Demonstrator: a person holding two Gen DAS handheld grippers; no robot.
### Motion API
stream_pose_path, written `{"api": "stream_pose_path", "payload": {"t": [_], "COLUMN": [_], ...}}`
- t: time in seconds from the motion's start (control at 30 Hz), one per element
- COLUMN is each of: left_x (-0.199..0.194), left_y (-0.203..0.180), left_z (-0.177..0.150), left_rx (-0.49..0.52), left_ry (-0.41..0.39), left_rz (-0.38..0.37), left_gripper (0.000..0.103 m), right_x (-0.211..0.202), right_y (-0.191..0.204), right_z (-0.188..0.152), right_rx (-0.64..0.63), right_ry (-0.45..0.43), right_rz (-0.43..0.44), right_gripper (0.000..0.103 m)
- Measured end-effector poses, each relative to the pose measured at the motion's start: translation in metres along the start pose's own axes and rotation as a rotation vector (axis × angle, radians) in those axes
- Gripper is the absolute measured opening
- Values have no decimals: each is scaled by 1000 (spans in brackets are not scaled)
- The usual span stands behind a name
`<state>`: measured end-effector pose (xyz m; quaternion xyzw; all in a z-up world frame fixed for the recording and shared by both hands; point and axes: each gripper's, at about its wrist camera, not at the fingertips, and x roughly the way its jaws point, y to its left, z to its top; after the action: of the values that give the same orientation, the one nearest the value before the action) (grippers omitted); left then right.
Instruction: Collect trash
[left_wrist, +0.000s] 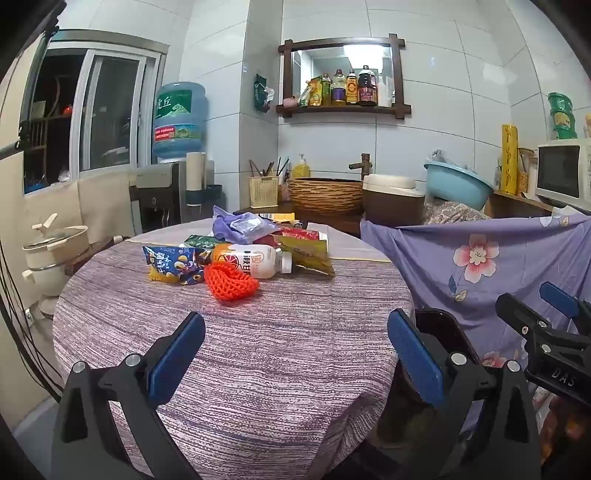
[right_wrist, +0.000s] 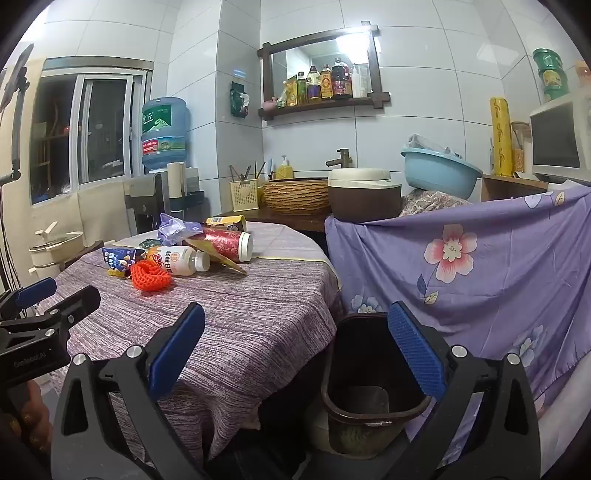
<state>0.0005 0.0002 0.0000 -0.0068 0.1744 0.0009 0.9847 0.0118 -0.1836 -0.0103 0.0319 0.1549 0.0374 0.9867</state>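
A heap of trash lies at the far side of the round table (left_wrist: 258, 332): an orange foam net (left_wrist: 229, 284), a white drink bottle (left_wrist: 255, 261), a blue snack bag (left_wrist: 173, 264), a crumpled purple wrapper (left_wrist: 240, 225) and a yellow-green bag (left_wrist: 306, 254). From the right wrist the same orange net (right_wrist: 151, 276), bottle (right_wrist: 181, 260) and a red tube (right_wrist: 225, 243) show. A dark bin (right_wrist: 369, 384) stands on the floor beside the table. My left gripper (left_wrist: 295, 354) hovers open over the near tablecloth. My right gripper (right_wrist: 295, 354) is open above the table edge and bin.
A purple flowered sheet (right_wrist: 480, 266) hangs to the right of the table. Behind are a counter with a woven basin (left_wrist: 325, 194), a rice cooker (right_wrist: 364, 195), a blue bowl (right_wrist: 439, 173), a water dispenser (left_wrist: 177, 118) and a microwave (left_wrist: 561, 170). A stacked pot (left_wrist: 55, 247) stands at left.
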Motion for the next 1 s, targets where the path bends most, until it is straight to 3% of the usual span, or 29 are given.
{"api": "stream_pose_path", "payload": {"t": [1.0], "left_x": [2], "left_y": [0], "left_z": [-2], "left_rx": [24], "left_ry": [-6], "left_rz": [-2], "left_gripper": [98], "right_x": [-2], "right_y": [-3], "right_z": [5], "right_rx": [-1], "right_ry": [-2], "right_rz": [-1], "right_gripper": [98]}}
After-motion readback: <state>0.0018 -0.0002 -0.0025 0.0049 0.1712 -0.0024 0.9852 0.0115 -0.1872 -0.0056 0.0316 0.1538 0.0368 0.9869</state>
